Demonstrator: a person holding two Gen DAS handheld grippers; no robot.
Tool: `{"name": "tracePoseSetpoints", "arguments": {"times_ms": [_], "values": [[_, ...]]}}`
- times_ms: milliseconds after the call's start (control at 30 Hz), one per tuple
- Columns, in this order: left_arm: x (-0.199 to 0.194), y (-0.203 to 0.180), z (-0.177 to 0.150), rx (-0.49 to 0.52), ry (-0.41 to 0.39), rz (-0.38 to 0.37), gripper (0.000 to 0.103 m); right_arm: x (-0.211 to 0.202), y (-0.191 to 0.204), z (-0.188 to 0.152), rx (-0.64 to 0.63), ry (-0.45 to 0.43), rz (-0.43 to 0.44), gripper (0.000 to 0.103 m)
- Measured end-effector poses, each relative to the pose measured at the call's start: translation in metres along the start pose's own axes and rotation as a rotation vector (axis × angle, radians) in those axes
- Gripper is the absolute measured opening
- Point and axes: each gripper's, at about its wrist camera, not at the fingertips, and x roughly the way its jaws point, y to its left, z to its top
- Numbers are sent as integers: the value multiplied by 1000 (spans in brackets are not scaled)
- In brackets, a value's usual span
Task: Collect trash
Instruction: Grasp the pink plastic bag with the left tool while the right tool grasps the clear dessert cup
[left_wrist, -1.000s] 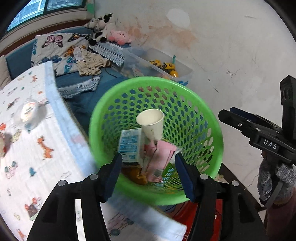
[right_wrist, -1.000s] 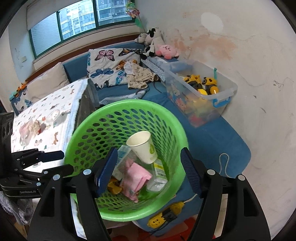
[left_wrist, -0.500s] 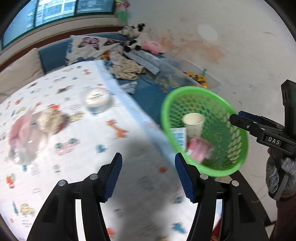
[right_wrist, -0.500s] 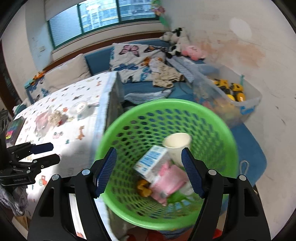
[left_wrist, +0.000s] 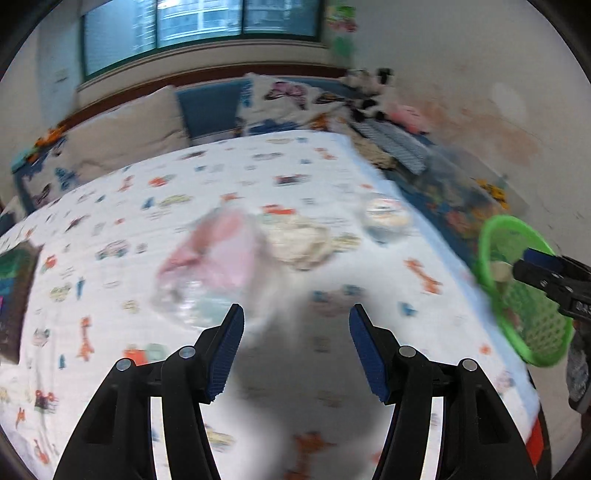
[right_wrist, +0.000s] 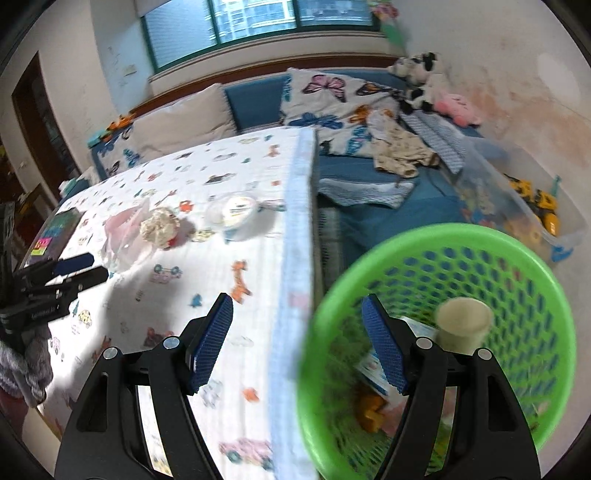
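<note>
A clear plastic bag with pink inside (left_wrist: 207, 266) (right_wrist: 123, 236), a crumpled paper ball (left_wrist: 299, 240) (right_wrist: 160, 227) and a round white lidded tub (left_wrist: 386, 216) (right_wrist: 234, 214) lie on the patterned table cloth (left_wrist: 110, 206). My left gripper (left_wrist: 295, 350) is open and empty, above the table just short of the bag. My right gripper (right_wrist: 299, 339) is open and empty, over the table edge beside the green basket (right_wrist: 517, 266) (left_wrist: 495, 236), which holds a paper cup (right_wrist: 463, 325), a carton and other trash.
A dark book with sticky notes (right_wrist: 55, 232) (left_wrist: 11, 280) lies at the table's left. A blue couch with butterfly pillows (right_wrist: 332, 96), clothes and plush toys stands behind. A clear toy bin (right_wrist: 524, 192) sits by the stained wall.
Both grippers swung left, from over the basket toward the table. The left view now faces the bag, paper ball and tub; the basket has slid to the right in both views.
</note>
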Motion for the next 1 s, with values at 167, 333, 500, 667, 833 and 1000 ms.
{"name": "tracePoseSetpoints", "arguments": {"times_ms": [167, 333, 500, 667, 833, 1000], "values": [[9, 31, 0, -34, 15, 36, 57, 30, 19, 17, -34, 21, 32, 73], [14, 41, 0, -36, 19, 36, 57, 60, 38, 34, -66, 40, 53, 78], [18, 46, 3, -27, 18, 34, 60, 88, 50, 48, -86, 62, 54, 81], [27, 43, 9, -9, 18, 28, 60, 113, 57, 61, -95, 77, 40, 82], [38, 40, 13, 11, 23, 28, 60, 132, 62, 69, -109, 96, 34, 82], [42, 41, 12, 1, 25, -1, 52, 139, 65, 71, -101, 93, 44, 82]]}}
